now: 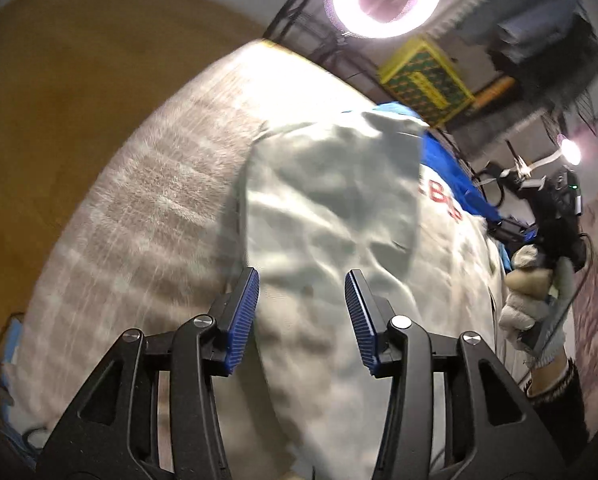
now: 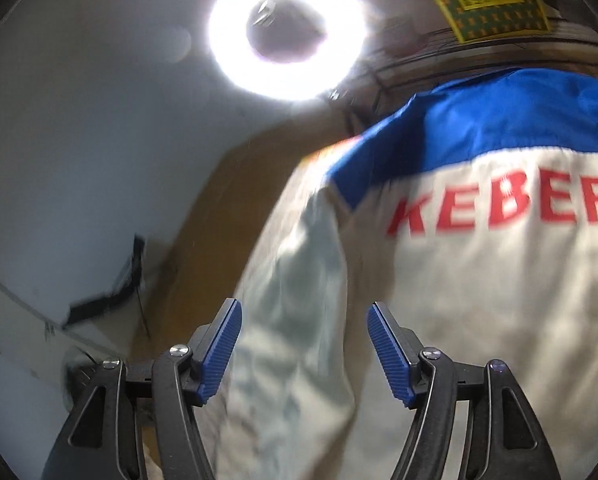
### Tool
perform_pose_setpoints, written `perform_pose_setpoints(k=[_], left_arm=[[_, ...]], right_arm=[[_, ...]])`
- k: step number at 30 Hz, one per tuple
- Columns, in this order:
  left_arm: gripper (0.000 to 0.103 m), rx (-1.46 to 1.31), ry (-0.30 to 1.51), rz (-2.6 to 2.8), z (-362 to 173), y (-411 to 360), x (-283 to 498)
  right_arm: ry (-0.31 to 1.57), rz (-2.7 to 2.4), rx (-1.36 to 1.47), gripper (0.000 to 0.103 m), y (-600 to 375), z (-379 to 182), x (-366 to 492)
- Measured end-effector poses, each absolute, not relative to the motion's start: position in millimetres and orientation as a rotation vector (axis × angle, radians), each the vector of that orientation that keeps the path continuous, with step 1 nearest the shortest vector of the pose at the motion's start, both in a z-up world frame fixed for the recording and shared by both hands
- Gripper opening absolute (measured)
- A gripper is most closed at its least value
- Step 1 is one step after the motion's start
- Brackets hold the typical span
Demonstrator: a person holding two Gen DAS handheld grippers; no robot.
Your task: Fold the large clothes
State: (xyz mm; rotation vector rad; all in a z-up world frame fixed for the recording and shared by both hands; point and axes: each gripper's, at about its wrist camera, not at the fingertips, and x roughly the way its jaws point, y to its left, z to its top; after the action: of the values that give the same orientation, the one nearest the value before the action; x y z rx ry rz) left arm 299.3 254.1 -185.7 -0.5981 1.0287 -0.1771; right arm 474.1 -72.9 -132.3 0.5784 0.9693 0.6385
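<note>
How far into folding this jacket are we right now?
Early. Done: the jacket lies on the gray blanket, and one pale sleeve looks laid over its body, though blur makes that unsure. In hand: nothing; the left gripper and right gripper are both open with cloth between the fingers. Left: the back with its red lettering is spread unfolded, so the main folds remain.
</note>
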Motion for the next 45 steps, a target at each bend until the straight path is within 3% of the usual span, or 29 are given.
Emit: perform_pose_setpoints(k=[6, 7, 8, 9, 10, 12, 15, 17, 20, 21, 23, 24, 25, 35, 45], left_arm=[[0.046, -0.680, 1.014, -0.156, -214, 270, 329], [0.046, -0.673, 1.006, -0.161, -216, 269, 333], [0.046, -0.658, 1.003, -0.165, -216, 270, 334], [0.044, -0.634, 0.998, -0.167, -216, 269, 337], [0.030, -0.603, 0.992, -0.170, -216, 265, 338], [0.012, -0.572, 1.015, -0.175, -220, 261, 342], [0.011, -0.522, 1.050, -0.150, -229, 256, 343], [0.011, -0.509, 1.060, -0.138, -230, 256, 337], [0.011, -0.531, 1.039, -0.141, -215, 264, 316], [0.012, -0.539, 1.037, -0.144, -209, 266, 307], [0.025, -0.559, 1.033, -0.167, -194, 270, 283], [0.044, -0.570, 1.030, -0.173, -187, 271, 269], [0.055, -0.587, 1.022, -0.187, -181, 271, 254], [0.056, -0.650, 1.079, -0.340, -177, 220, 132], [0.056, -0.747, 1.149, -0.327, -217, 199, 105]], right_arm=[[0.994, 0.590, 0.557, 0.065, -30, -154, 538], [1.004, 0.591, 0.545, 0.049, -21, -160, 548], [1.020, 0.602, 0.533, 0.022, -14, -164, 552], [1.046, 0.598, 0.499, 0.013, -7, -170, 558], [1.053, 0.573, 0.457, 0.008, -5, -173, 560], [1.081, 0.502, 0.359, 0.006, -4, -189, 561], [1.135, 0.451, 0.389, 0.005, -19, -212, 564], [1.119, 0.435, 0.413, 0.009, -26, -209, 561], [1.106, 0.467, 0.450, 0.032, -32, -195, 554], [1.090, 0.485, 0.452, 0.033, -35, -192, 549], [1.061, 0.513, 0.446, 0.037, -41, -175, 535], [1.055, 0.530, 0.448, 0.038, -43, -170, 527], [1.050, 0.552, 0.452, 0.038, -48, -162, 517], [0.996, 0.710, 0.466, 0.046, -116, -97, 381], [0.959, 0.851, 0.412, 0.063, -142, -62, 245]])
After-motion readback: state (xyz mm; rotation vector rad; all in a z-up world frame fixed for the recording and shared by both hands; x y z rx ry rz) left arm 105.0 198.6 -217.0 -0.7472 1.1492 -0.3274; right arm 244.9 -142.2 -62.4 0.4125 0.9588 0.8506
